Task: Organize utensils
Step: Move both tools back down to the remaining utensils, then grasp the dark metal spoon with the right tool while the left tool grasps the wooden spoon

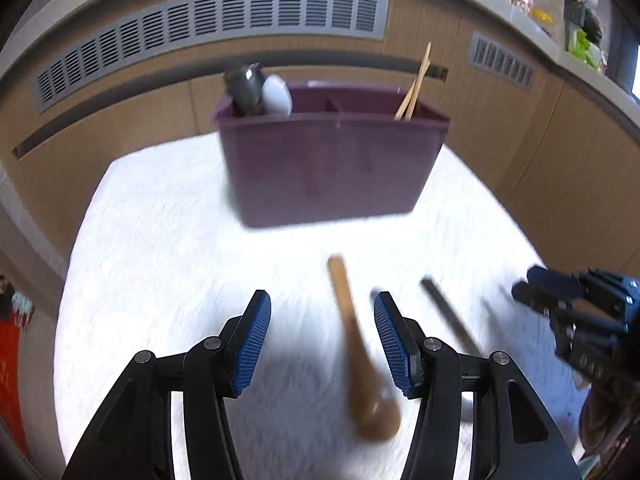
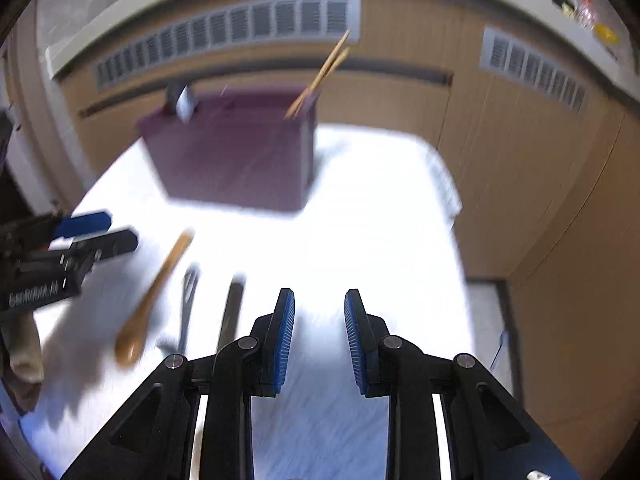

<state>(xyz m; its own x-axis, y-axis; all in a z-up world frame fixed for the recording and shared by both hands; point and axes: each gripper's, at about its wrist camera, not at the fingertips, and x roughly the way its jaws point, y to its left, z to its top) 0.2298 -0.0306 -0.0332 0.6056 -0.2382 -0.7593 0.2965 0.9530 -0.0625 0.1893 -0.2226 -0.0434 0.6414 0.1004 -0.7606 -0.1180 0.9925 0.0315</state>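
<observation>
A purple utensil caddy (image 1: 332, 164) stands on the white table, holding metal and white spoons (image 1: 260, 90) at its left and wooden chopsticks (image 1: 416, 84) at its right. A wooden spoon (image 1: 360, 352) lies on the table between the fingers of my open left gripper (image 1: 322, 344), which hovers above it. A dark utensil (image 1: 450, 316) lies to its right. My right gripper (image 2: 320, 338) is open and empty over bare table. In the right wrist view the caddy (image 2: 236, 156), the wooden spoon (image 2: 154, 296), a metal utensil (image 2: 188, 308) and a dark utensil (image 2: 232, 312) lie left of it.
The white table (image 1: 160, 240) ends near wooden cabinet fronts with grey vents (image 1: 216, 28). A counter at the far right carries bottles and food items (image 1: 576, 24). The other gripper shows at the right edge (image 1: 580, 316) of the left wrist view.
</observation>
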